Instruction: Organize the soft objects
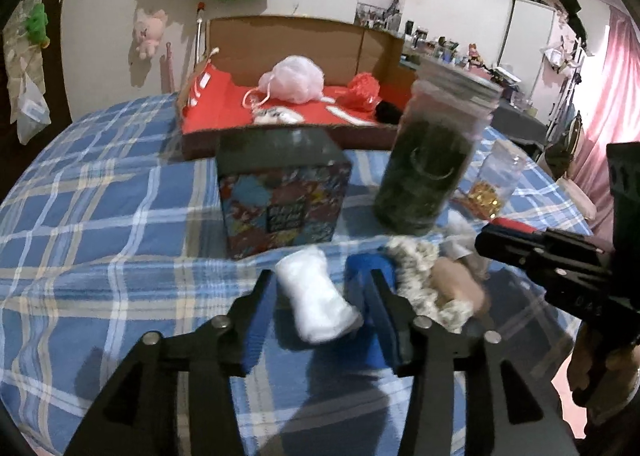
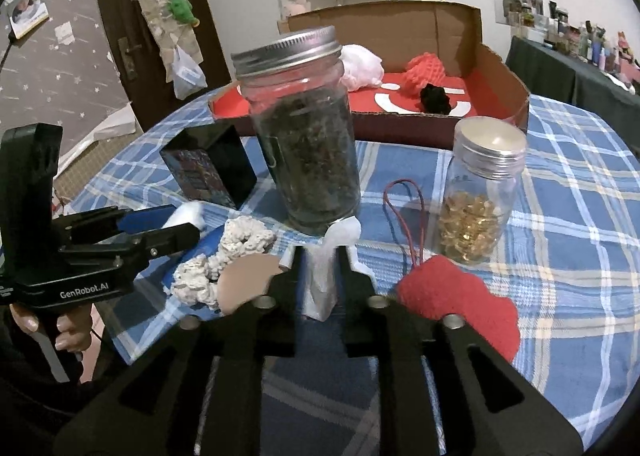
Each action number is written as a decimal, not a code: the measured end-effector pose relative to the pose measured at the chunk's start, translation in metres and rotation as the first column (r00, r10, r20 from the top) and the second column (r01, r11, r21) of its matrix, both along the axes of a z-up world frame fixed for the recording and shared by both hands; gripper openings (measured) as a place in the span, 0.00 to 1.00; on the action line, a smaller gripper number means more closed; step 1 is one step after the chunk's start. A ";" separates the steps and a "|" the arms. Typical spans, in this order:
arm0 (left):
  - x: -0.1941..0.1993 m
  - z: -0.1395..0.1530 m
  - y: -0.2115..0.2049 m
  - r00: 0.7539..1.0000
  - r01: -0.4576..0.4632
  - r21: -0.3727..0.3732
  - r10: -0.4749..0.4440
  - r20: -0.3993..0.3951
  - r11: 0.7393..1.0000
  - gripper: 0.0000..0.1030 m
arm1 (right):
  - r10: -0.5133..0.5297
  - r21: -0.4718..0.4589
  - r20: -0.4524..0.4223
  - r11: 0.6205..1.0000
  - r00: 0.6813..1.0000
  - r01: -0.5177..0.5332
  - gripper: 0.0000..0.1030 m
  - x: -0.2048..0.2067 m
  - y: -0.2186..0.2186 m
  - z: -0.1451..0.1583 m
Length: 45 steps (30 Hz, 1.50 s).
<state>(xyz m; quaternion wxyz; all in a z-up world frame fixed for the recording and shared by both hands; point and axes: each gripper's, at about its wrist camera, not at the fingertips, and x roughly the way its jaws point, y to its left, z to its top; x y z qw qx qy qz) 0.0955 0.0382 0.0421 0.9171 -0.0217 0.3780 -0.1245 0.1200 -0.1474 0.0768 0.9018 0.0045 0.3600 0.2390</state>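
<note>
a: start with the big things. the cardboard box [image 2: 448, 27] with the red lining sits at the far side of the plaid cloth [image 1: 100, 191], and a pale pink mesh pouf [image 1: 294, 79], a red foam net [image 2: 426, 71] and a small black puff [image 2: 436, 97] already lie in it. i'd guess that's where the soft things go.

b: and the hard things in the way?

a: the tall jar of dark leaves [image 2: 304, 127], the black printed box [image 1: 280, 199] and the small jar of gold beads [image 2: 476, 207] stand between the box and the near pile. glass, rigid, likely to tip if bumped.

b: the red felt piece [image 2: 460, 304]?

a: flat and limp, with a thin cord loop. light, it should fold when lifted, so pinch the body, not the cord.

b: the cream crochet scrunchie [image 2: 224, 264]?

a: springy, squashable, lying against a tan soft thing i can't make out. take it across one thick ruffle.

b: what about the grippers?

a: the left gripper [image 1: 320, 292] is spread, with a white soft roll [image 1: 316, 296] between its fingers; the pads don't seem to press it. the right gripper [image 2: 320, 260] is clenched on a white crumpled piece [image 2: 324, 272], nipped at its middle, just in front of the tall jar.

b: risk?

a: both are feather-light and may slip, so squeeze mid-body.
</note>
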 end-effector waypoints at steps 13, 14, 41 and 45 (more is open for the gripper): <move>0.002 -0.004 0.008 1.000 -0.009 -0.028 0.009 0.001 1.000 0.58 | 0.004 -0.058 0.035 0.998 0.999 -0.002 0.69 0.004 0.010 -0.002; 0.002 -0.004 0.009 1.000 -0.009 -0.028 0.009 0.000 1.000 0.58 | 0.000 -0.068 0.027 0.998 1.000 0.002 0.61 0.006 0.011 -0.004; -0.012 0.025 -0.011 0.991 0.117 -0.119 -0.108 0.081 0.986 0.15 | 0.018 -0.100 0.045 0.995 0.999 -0.013 0.18 -0.008 0.007 0.008; -0.008 0.030 -0.025 0.987 0.150 -0.132 -0.140 0.081 0.980 0.15 | 0.011 -0.074 0.075 0.997 0.997 -0.005 0.18 -0.014 0.002 0.020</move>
